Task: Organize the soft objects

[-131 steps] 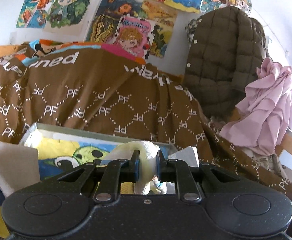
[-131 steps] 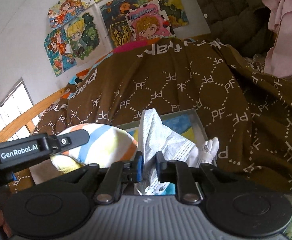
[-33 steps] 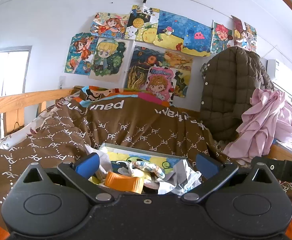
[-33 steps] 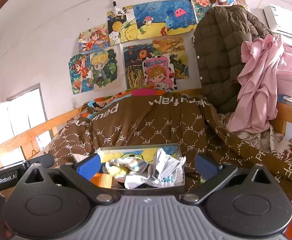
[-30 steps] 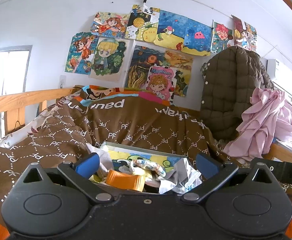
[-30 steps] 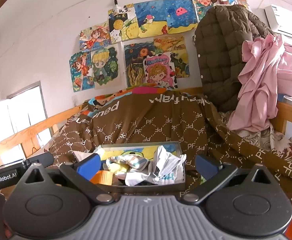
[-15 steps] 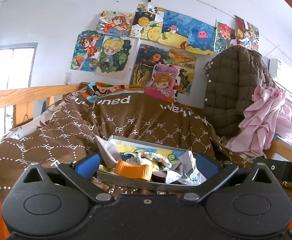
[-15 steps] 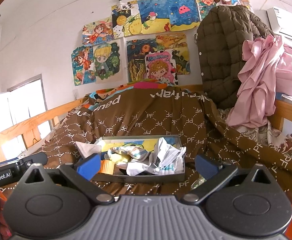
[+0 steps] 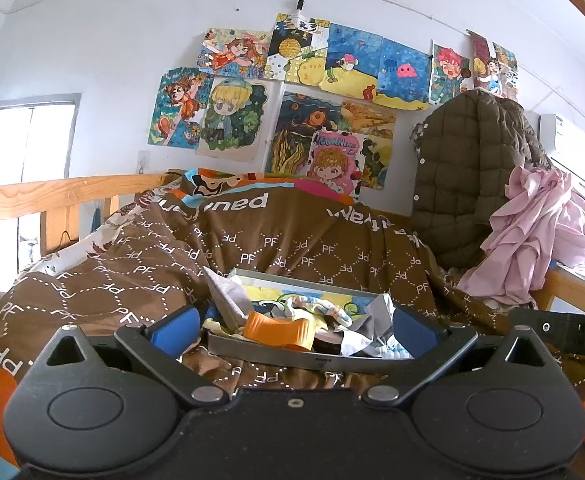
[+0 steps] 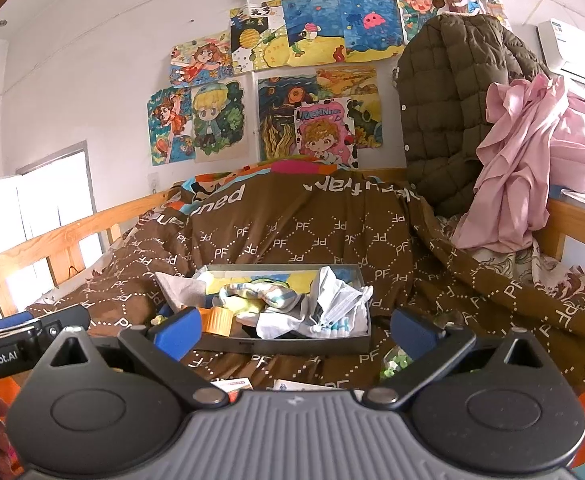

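Observation:
A grey tray [image 9: 276, 354] [image 10: 284, 347] lies on the brown quilt and holds soft things. In it are an orange piece [image 9: 278, 330] [image 10: 217, 320], a striped cloth [image 9: 320, 308] [image 10: 260, 294], a white mesh bag [image 10: 332, 306] [image 9: 372, 332] and a grey cloth [image 9: 226, 300] [image 10: 180, 288]. My left gripper [image 9: 292, 330] is open and empty, just short of the tray. My right gripper [image 10: 294, 330] is open and empty, a little short of the tray.
The brown quilt [image 9: 276, 248] [image 10: 292, 236] covers the bed. A wooden rail [image 9: 52, 196] runs at the left. A brown padded coat [image 9: 472, 184] and pink cloth [image 9: 532, 236] hang at the right. Papers [image 10: 252, 385] lie near the front.
Earlier each gripper was shut on a soft thing over the tray; now both are open and empty. Over the last second both have drawn back from the tray.

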`<state>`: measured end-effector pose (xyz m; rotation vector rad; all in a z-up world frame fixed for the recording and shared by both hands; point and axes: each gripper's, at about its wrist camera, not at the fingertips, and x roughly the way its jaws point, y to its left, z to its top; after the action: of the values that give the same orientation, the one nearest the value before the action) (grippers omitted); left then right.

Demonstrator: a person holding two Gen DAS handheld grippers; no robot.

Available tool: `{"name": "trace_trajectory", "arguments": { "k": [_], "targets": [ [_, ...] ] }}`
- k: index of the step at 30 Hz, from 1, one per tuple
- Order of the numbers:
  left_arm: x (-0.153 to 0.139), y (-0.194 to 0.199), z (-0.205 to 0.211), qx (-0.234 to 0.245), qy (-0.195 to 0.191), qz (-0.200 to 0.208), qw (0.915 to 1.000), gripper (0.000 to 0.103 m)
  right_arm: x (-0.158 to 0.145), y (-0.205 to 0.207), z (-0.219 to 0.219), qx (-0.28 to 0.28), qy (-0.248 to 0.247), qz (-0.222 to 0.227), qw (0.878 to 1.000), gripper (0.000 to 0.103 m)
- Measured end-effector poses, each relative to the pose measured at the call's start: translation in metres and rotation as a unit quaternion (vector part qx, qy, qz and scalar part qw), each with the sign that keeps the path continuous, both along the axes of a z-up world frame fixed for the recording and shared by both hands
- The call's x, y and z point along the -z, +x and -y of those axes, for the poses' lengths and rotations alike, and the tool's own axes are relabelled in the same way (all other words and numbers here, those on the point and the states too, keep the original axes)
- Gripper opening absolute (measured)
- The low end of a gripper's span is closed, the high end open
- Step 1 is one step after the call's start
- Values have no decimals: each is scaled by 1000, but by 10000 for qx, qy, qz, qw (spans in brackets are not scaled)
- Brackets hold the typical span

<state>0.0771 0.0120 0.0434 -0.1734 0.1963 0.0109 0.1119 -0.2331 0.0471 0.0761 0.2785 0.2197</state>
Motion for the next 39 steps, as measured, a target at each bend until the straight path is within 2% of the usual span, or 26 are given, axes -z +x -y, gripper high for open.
{"name": "trace_trajectory", "arguments": {
  "k": [10,26,32,39],
  "targets": [
    [4,-15,-4,-116,-13,-44,9999,102,4,-12,1,10,-37,-40,10000,103],
    [13,-32,-8,-238,-48,-378,9990,102,13,-31,-6,-97,-216,-151,9996,103],
    [15,-37,-4,-244,149,-354,9990,102,17,-36,-7,-65,-238,-112,9996,103],
    [20,-40,4,-209,329,-435,9983,102,26,-35,-8,-48,-326,-276,9991,103]
  ]
}}
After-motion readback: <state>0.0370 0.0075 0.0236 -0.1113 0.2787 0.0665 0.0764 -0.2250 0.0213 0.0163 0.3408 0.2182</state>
